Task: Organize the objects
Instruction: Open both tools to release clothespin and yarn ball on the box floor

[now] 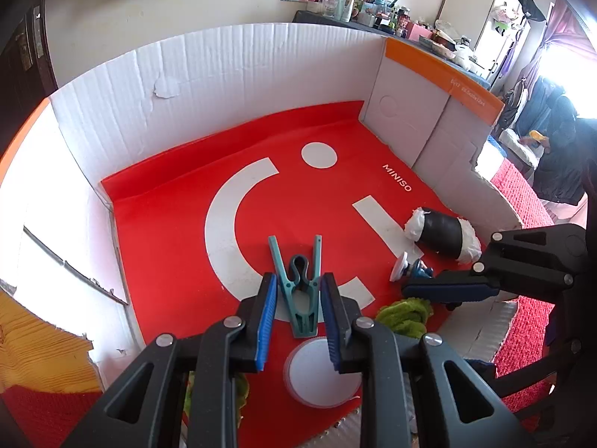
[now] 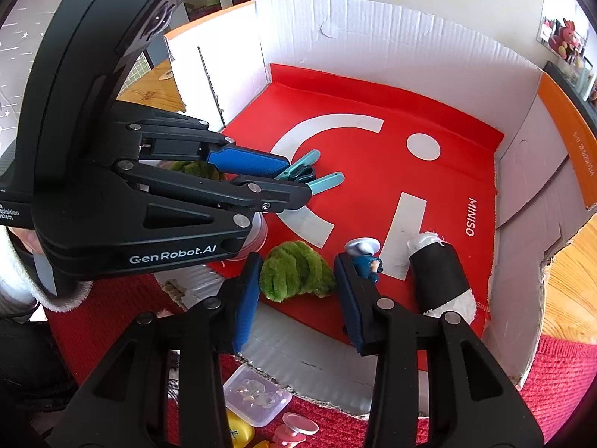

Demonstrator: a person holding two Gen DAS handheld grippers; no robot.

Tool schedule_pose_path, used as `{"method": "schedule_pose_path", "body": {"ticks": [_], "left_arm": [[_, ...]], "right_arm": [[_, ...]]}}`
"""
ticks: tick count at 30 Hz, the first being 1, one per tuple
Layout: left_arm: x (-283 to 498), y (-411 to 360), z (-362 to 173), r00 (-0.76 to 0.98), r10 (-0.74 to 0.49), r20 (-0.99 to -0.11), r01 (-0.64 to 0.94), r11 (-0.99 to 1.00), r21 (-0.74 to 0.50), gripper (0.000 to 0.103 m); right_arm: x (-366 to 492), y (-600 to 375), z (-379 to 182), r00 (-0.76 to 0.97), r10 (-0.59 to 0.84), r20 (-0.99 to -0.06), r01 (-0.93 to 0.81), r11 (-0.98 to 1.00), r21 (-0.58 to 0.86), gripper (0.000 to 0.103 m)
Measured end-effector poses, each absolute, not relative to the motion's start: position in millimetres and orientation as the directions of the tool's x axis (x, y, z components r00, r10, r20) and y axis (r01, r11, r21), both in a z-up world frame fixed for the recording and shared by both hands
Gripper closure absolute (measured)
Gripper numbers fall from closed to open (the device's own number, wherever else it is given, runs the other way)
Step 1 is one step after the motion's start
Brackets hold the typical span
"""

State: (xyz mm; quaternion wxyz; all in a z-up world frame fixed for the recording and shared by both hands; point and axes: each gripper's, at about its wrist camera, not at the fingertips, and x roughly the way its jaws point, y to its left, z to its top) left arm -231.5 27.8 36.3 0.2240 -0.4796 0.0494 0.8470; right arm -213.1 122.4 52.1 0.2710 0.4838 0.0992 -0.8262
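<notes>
A teal clothes peg lies on the red mat inside a white cardboard box. My left gripper is open, its jaws on either side of the peg's clamp end; it also shows in the right wrist view. My right gripper is open above a green fuzzy cloth, empty. A small blue figurine on a white suction base stands by its right finger. A black roll with white ends lies to the right.
A white round lid lies under the left gripper. Outside the box's torn front edge, on a red carpet, lie a clear plastic case, a yellow object and a pink suction piece.
</notes>
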Motion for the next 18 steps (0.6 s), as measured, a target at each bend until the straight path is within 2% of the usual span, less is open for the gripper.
{"method": "schedule_pose_path", "body": {"ticks": [2,4,18], "left_arm": [[-231.2,27.3,36.8,-0.44,0.333,-0.834,-0.427,-0.895,-0.132,0.079],[-231.0,27.2,37.3,-0.441,0.333,-0.833,-0.427,-0.895,-0.132,0.079],[-224.9,22.5,46.7,-0.463,0.341,-0.818,-0.419,-0.898,-0.137,0.079]], "right_arm": [[-213.1,122.7,53.3,-0.385,-0.355,-0.852,0.546,-0.832,0.1,0.063],[-212.7,122.6,54.2,-0.387,-0.357,-0.85,0.55,-0.829,0.098,0.055],[-211.5,125.1,62.0,-0.399,-0.36,-0.843,0.554,-0.828,0.092,0.055]]}}
